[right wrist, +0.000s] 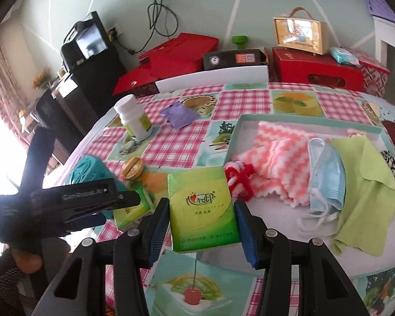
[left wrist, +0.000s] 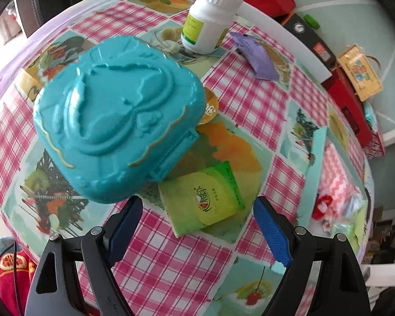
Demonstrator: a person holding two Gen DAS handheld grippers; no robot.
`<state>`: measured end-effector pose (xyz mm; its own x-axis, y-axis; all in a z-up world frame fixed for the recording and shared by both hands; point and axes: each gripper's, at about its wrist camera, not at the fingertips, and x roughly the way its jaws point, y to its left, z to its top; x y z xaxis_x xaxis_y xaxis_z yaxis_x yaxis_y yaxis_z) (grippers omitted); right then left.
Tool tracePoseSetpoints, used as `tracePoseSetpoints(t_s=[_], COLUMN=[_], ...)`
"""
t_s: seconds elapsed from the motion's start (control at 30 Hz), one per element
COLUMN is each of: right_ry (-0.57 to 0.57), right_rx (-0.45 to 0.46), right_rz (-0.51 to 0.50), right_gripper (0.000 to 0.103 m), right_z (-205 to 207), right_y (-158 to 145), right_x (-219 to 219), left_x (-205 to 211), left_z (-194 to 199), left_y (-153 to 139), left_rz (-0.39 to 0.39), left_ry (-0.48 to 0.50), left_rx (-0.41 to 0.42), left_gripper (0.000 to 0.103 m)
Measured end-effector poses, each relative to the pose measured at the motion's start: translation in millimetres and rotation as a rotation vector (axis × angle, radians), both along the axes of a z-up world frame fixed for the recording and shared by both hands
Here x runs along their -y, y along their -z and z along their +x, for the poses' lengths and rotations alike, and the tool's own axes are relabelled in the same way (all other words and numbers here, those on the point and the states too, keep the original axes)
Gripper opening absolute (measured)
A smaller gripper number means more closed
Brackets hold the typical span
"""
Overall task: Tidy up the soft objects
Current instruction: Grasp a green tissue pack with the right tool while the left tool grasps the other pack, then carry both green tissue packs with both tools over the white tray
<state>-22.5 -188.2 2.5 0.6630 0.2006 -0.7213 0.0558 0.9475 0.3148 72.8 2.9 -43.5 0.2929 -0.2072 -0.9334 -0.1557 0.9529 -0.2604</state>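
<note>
Jaws of the right gripper (right wrist: 201, 210) pinch a green tissue pack (right wrist: 202, 208) above the tabletop (right wrist: 245, 100), just beside the tray (right wrist: 302, 119) of cloths; the left gripper (left wrist: 197, 226) hangs spread over a second tissue pack (left wrist: 202, 200)

Two near, downward views, shared tablecloth (left wrist: 250, 100)

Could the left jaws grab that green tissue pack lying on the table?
Probably yes. The left gripper is open just above the tissue pack, with nothing between them; the teal case sits beside it, slightly overlapping one corner.
</note>
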Motion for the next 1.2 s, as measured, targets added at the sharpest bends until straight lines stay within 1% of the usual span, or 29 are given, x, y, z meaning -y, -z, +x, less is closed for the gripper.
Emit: tracePoseSetpoints(t_s=[0.13,0.17,0.2,0.23,0.43,0.53,0.63,0.87,1.0,1.2], right_ry=[0.002,0.003,0.003,0.003,0.013,0.022,0.033,0.085,0.131,0.214], right_rx=[0.010,0.011,0.011,0.011,0.008,0.007,0.007,0.005,0.007,0.014], right_rz=[0.012,0.014,0.015,0.016,0.022,0.024,0.024,0.038,0.044,0.027], right_gripper=[0.052,0.052,0.052,0.052,0.052,0.052,0.052,0.052,0.052,0.052], right_z=[-1.3,0.3,0.3,-0.2,-0.7,-1.0,-1.1,-3.1,-5.3,-12.2], right_y=[-0.8,-0.5,-0.4,0.1,1.3,1.7,2.1,3.4,3.1,-0.4], right_x=[2.8,3.5,4.0,4.7,7.5,9.5,11.5,25.2,38.2,61.7], left_x=[5.6,7.1,9.0,11.4,10.5,10.0,14.9,32.7,44.1,64.1], left_z=[3.6,4.4,5.1,5.3,2.3,-1.7,-6.1,-15.0,-19.5,-17.9], left_y=[5.8,6.5,8.7,10.7,9.1,6.6,0.6,-23.0,-39.3,-63.7], left_rz=[0.025,0.032,0.045,0.049,0.045,0.025,0.007,-0.027,-0.054,-0.073], left_ry=[-0.023,-0.022,-0.014,-0.008,0.005,0.025,0.061,0.170,0.233,0.327], left_rx=[0.004,0.005,0.004,0.001,0.020,0.021,0.038,0.128,0.183,0.239], left_gripper=[0.085,0.082,0.074,0.072,0.071,0.071,0.071,0.071,0.071,0.071])
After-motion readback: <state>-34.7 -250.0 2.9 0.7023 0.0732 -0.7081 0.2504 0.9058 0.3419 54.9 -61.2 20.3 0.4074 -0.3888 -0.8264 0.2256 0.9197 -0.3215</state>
